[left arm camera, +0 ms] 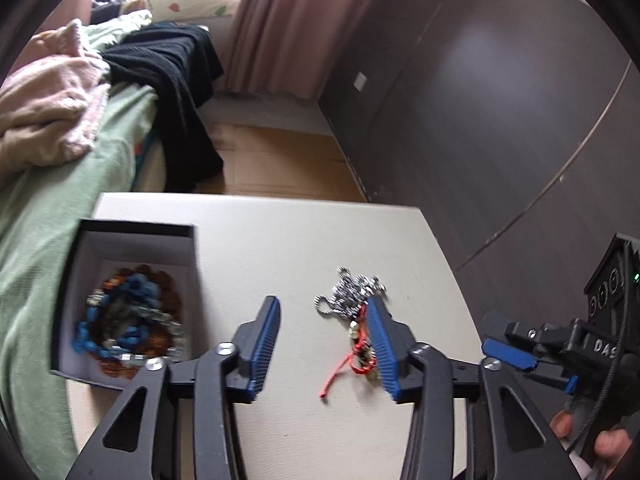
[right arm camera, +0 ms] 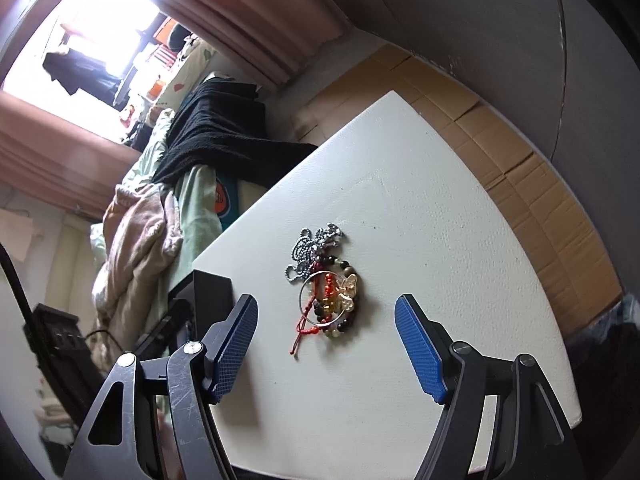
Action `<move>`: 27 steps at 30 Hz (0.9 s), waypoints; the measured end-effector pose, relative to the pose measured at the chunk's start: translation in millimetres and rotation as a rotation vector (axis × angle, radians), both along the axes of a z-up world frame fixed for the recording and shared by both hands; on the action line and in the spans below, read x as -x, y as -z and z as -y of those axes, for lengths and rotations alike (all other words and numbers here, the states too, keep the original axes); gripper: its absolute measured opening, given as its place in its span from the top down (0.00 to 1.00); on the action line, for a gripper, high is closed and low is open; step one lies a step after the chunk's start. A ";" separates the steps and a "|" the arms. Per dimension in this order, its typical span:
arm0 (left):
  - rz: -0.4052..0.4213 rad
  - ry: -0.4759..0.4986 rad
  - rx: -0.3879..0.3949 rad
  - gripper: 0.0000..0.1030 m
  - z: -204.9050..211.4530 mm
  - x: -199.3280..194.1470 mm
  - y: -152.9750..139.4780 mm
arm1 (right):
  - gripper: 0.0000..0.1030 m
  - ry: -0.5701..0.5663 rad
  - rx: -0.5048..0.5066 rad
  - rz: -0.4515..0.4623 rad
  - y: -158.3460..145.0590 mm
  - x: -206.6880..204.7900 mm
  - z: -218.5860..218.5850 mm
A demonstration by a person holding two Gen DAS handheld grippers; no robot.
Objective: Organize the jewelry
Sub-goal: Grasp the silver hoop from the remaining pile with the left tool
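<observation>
A heap of jewelry lies on the white table point(left arm camera: 280, 232): a silver ball chain point(left arm camera: 348, 292), a red cord point(left arm camera: 344, 364) and beaded bracelets. In the right wrist view the same heap point(right arm camera: 328, 292) shows a wire ring, a gold butterfly and dark beads. An open black box point(left arm camera: 132, 240) at the table's left holds blue, brown and clear bead bracelets point(left arm camera: 128, 320). My left gripper point(left arm camera: 324, 312) is open, its right finger beside the heap. My right gripper point(right arm camera: 326, 316) is open, just short of the heap. The right gripper also shows at the edge of the left wrist view point(left arm camera: 516, 354).
A bed with green sheet point(left arm camera: 48, 216), pink blanket and black cloth point(left arm camera: 176, 80) borders the table's left side. Cardboard point(right arm camera: 520, 176) covers the floor beyond the table. A dark wall point(left arm camera: 500, 100) stands on the right. The box corner point(right arm camera: 212, 292) shows left of my right gripper.
</observation>
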State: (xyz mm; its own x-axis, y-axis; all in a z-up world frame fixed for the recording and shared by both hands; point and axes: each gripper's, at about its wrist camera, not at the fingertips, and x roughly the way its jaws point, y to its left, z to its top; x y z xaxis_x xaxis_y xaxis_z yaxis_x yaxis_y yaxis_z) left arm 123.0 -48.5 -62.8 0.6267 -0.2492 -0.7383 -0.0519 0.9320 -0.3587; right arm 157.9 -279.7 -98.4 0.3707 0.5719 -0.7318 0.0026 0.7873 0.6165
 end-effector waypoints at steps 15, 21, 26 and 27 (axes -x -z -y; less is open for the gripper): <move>-0.158 0.070 0.002 0.78 35.6 -34.5 50.3 | 0.30 0.032 0.035 -0.034 8.1 -15.3 13.2; -0.202 0.061 0.026 0.81 35.7 -39.9 64.2 | 0.30 0.031 0.032 -0.045 10.7 -15.9 12.6; -0.216 0.067 0.078 0.96 34.7 -40.9 69.4 | 0.30 0.014 0.042 -0.049 12.8 -14.7 7.7; -0.214 0.066 0.078 0.98 34.2 -40.1 68.9 | 0.30 0.013 0.051 -0.049 13.1 -14.3 6.8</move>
State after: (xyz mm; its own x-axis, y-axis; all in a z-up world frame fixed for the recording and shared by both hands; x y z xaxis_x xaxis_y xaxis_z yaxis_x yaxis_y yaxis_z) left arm 163.0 -82.6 -131.7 0.4386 -0.3459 -0.8295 -0.0745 0.9058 -0.4171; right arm 172.3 -286.5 -111.5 0.3410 0.5288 -0.7772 0.0424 0.8173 0.5747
